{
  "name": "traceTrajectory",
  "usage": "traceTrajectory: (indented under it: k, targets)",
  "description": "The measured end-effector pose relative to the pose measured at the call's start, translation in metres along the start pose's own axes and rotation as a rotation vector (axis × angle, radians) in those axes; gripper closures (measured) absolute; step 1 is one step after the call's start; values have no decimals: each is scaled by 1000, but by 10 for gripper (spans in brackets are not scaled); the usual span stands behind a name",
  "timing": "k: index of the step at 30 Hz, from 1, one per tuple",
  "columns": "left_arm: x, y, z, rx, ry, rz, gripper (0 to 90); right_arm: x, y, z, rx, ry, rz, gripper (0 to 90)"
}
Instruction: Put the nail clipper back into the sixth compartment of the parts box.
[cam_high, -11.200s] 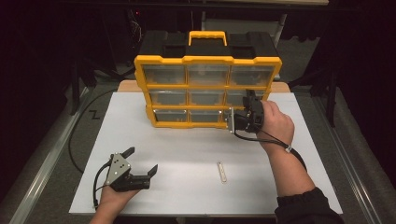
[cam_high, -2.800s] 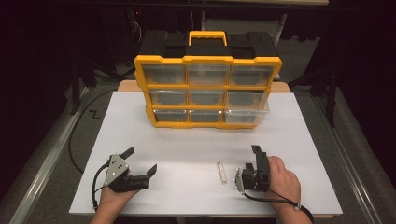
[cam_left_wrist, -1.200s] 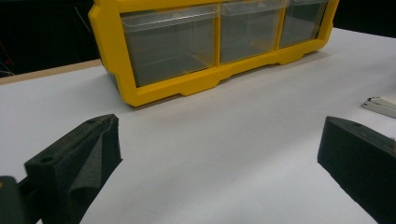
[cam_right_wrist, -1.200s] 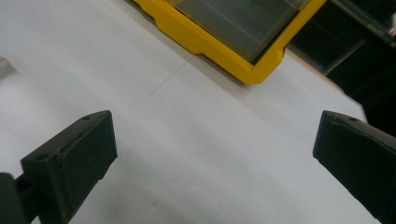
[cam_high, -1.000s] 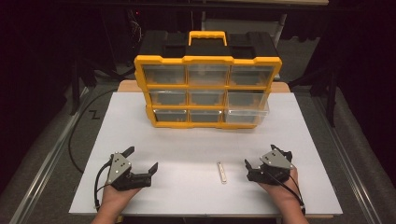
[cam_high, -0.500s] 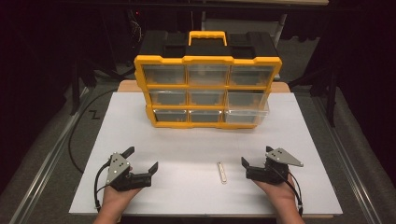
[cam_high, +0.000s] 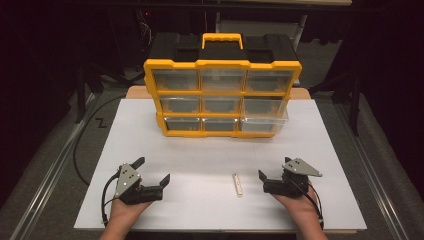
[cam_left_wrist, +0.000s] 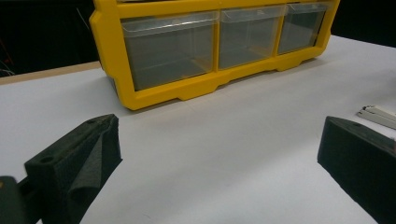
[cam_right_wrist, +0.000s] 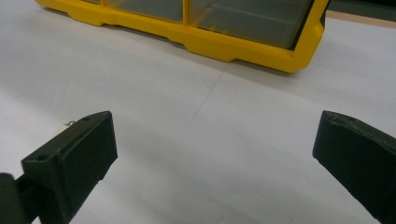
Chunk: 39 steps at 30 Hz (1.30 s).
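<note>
A yellow organizer (cam_high: 222, 97) with clear drawers stands at the back of the white mat (cam_high: 320, 150). Its bottom right drawer (cam_high: 264, 124) sticks out a little. A small white strip (cam_high: 237, 184) lies flat near the front, between my hands. My left gripper (cam_high: 154, 170) rests at the front left, open and empty. My right gripper (cam_high: 274, 169) rests at the front right, open and empty, just right of the strip. The left gripper view shows the organizer (cam_left_wrist: 187, 88) beyond the open left gripper (cam_left_wrist: 219, 158) and the strip (cam_left_wrist: 378, 115) at right. In the right gripper view the open right gripper (cam_right_wrist: 215, 149) faces the organizer (cam_right_wrist: 224, 44).
A black cable (cam_high: 80, 150) runs along the table's left side off the mat. Bare white mat stretches between the organizer and my hands. Dark floor and stands surround the table.
My right gripper left the bottom right drawer, came down to the front right of the mat and settled there open. The drawer now sticks out. The left gripper has not moved.
</note>
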<state>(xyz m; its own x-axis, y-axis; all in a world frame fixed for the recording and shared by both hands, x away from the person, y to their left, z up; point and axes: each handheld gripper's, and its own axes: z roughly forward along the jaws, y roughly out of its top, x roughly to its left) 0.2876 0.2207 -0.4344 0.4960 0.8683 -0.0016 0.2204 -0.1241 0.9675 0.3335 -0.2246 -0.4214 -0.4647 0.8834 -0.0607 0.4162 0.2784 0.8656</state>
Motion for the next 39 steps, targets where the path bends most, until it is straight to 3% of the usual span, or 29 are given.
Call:
traceTrajectory:
  k: [3, 20, 30, 39]
  targets:
    - [1, 0, 1, 5, -8, -3, 3, -1, -1, 1, 16, -10, -5, 9]
    - [-2, 2, -2, -3, -11, 12, 3, -1, -3, 0, 79, 32, -23, 8]
    - [0, 2, 1, 4, -15, 8, 3, 1, -6, 4, 146, 49, -42, 8]
    - [-1, 2, 1, 3, -18, 5, 3, 2, -8, 7, 215, 69, -28, 8]
